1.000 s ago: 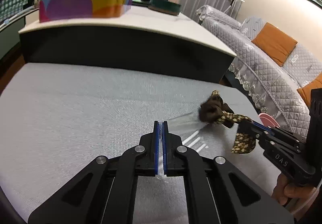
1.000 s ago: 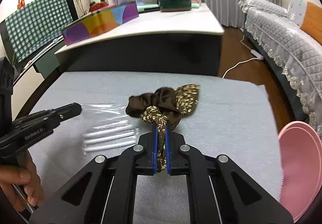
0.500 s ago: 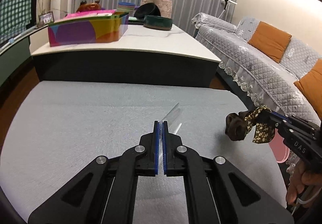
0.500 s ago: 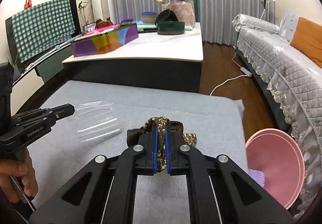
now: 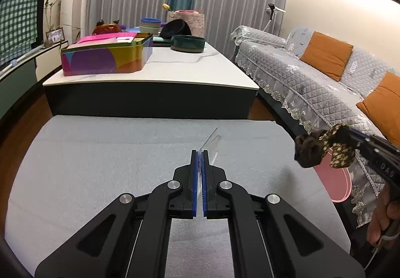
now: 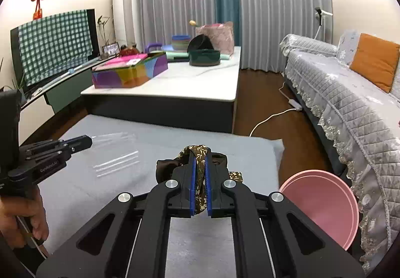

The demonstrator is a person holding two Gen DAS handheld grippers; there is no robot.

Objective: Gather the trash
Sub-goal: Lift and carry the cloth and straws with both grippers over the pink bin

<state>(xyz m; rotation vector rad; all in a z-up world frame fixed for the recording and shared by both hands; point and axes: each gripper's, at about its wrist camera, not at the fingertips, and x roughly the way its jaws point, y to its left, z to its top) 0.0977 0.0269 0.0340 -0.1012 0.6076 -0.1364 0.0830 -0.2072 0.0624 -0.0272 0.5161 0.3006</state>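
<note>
My left gripper [image 5: 199,153] is shut on a clear plastic bag [image 5: 211,143] and holds it above the grey mat [image 5: 100,165]; the bag also shows in the right wrist view [image 6: 117,153], hanging from the left gripper [image 6: 87,140]. My right gripper [image 6: 200,155] is shut on a brown floral hair scrunchie [image 6: 197,173] and holds it in the air near the mat's right edge. The scrunchie [image 5: 315,150] shows at the right of the left wrist view, above a pink basin [image 6: 322,205] on the floor.
A low white-topped table [image 5: 155,73] stands behind the mat with a colourful tin box [image 5: 105,58], a dark green bowl [image 5: 187,43] and other items. A grey quilted sofa [image 5: 312,83] with orange cushions runs along the right.
Both grippers have lifted off the mat. The right gripper carried the scrunchie to the right, toward the pink basin. The left gripper raised the clear bag, which now hangs free.
</note>
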